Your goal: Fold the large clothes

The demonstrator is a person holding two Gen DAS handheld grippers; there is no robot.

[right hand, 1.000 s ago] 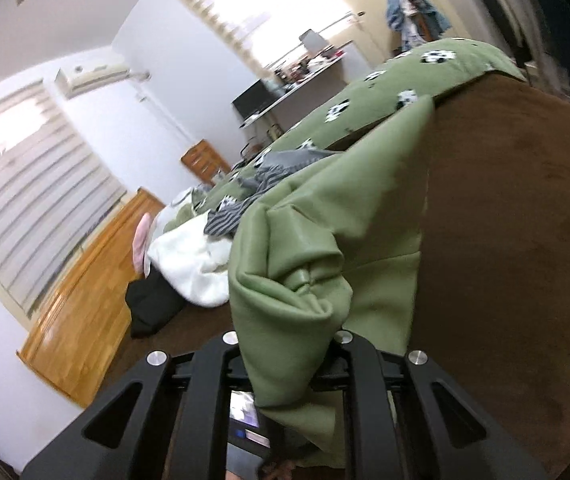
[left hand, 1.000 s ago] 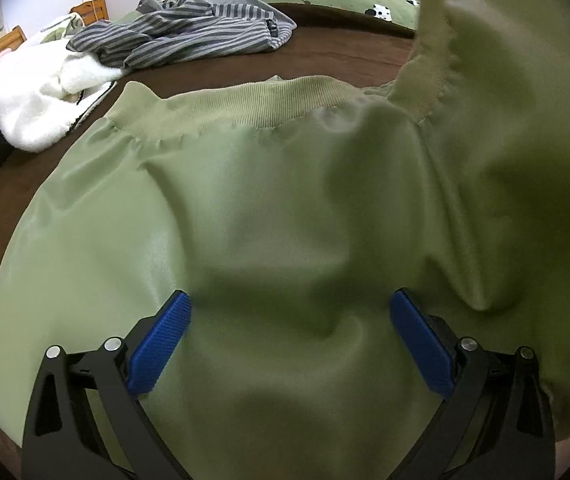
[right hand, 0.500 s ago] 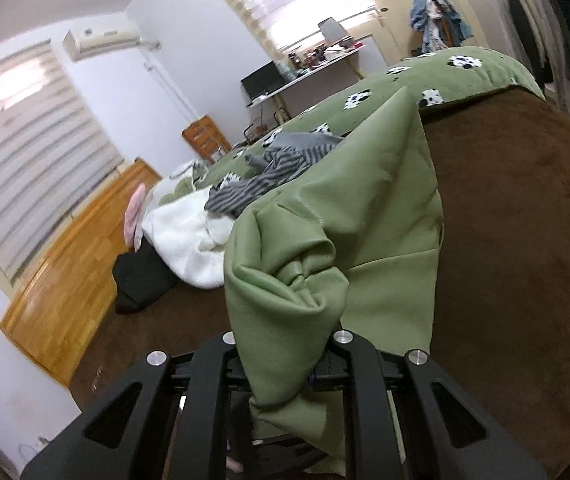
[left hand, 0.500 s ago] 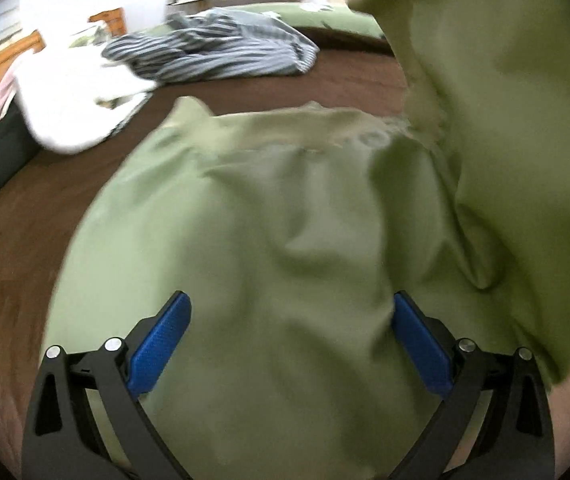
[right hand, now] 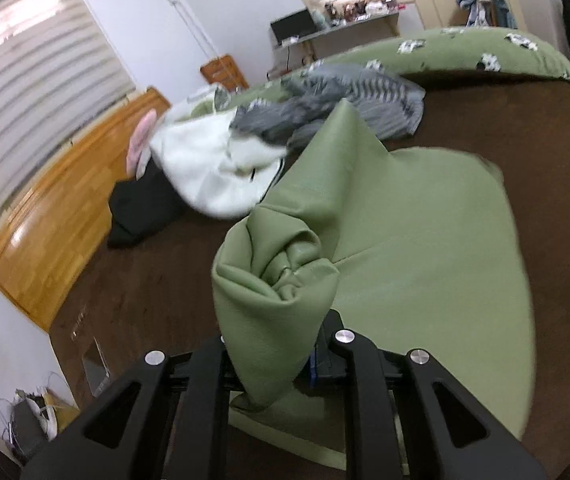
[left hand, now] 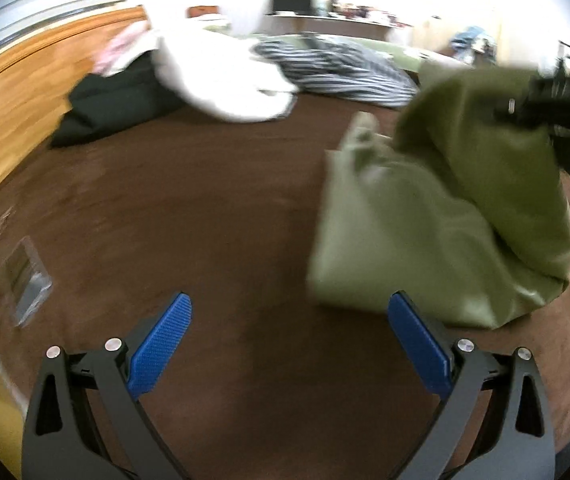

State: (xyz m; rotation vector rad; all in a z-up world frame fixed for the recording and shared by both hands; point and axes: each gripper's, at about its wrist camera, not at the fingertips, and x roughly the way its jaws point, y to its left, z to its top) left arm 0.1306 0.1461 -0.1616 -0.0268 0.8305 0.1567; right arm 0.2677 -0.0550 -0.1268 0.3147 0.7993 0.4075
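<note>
1. Nearest the right wrist camera, the right gripper (right hand: pixel 273 364) is clamped tight on a bunched fold of the green garment (right hand: pixel 417 240), the cloth spilling out above its black arms.
2. In the left wrist view, the left gripper (left hand: pixel 289 344) is spread wide with nothing between its blue pads (left hand: pixel 161 344), hovering over bare brown bedspread (left hand: pixel 205 216).
3. The green garment lies on the brown bedspread to the right of the left gripper, one part flat, another lifted and draped over it by the right gripper.
4. A small clear packet (left hand: pixel 27 280) sits at the bedspread's left edge.
5. Farther back, a white garment (right hand: pixel 213 168), a black garment (right hand: pixel 141 208) and a grey striped garment (right hand: pixel 349 100) are heaped together.
6. Beyond them lie a green patterned blanket (right hand: pixel 465 56), a wooden headboard (right hand: pixel 65 196) and a cluttered desk (right hand: pixel 337 28).
</note>
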